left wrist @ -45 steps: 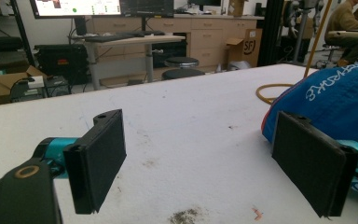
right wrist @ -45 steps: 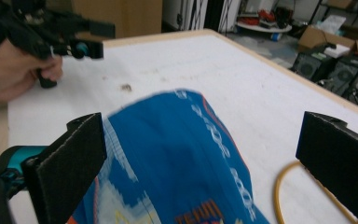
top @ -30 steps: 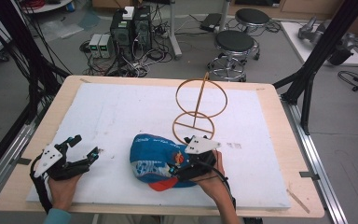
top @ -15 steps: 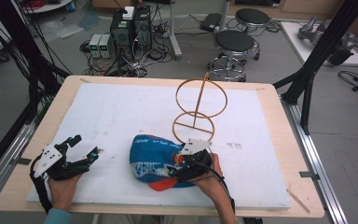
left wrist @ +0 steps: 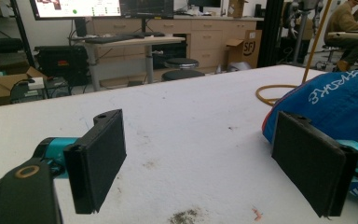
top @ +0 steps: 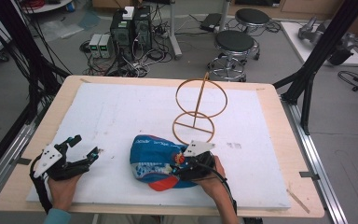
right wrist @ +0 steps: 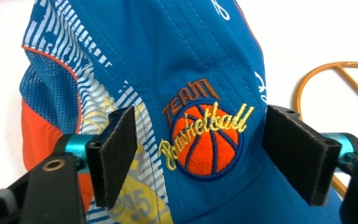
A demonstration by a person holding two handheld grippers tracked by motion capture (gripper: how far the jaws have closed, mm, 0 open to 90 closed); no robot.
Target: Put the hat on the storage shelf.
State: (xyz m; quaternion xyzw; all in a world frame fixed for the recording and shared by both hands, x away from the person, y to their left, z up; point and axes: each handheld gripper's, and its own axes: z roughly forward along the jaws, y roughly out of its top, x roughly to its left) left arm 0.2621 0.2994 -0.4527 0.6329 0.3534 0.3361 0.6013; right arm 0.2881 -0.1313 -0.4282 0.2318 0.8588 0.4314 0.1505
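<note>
Cap (right wrist: 200, 70): blue, orange mesh side, embroidered basketball badge; lying on the white worktop (top: 121, 121) beside your wire stand (top: 198, 109). Your right claw (right wrist: 200, 158), jaws just closing, straddles its crown, pads apart; left claw (left wrist: 209, 163) spread.

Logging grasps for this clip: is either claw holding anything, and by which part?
Nothing is held yet. The right claw has been closing around the cap at its basketball badge, pads not pressing. The left claw is open.
</note>
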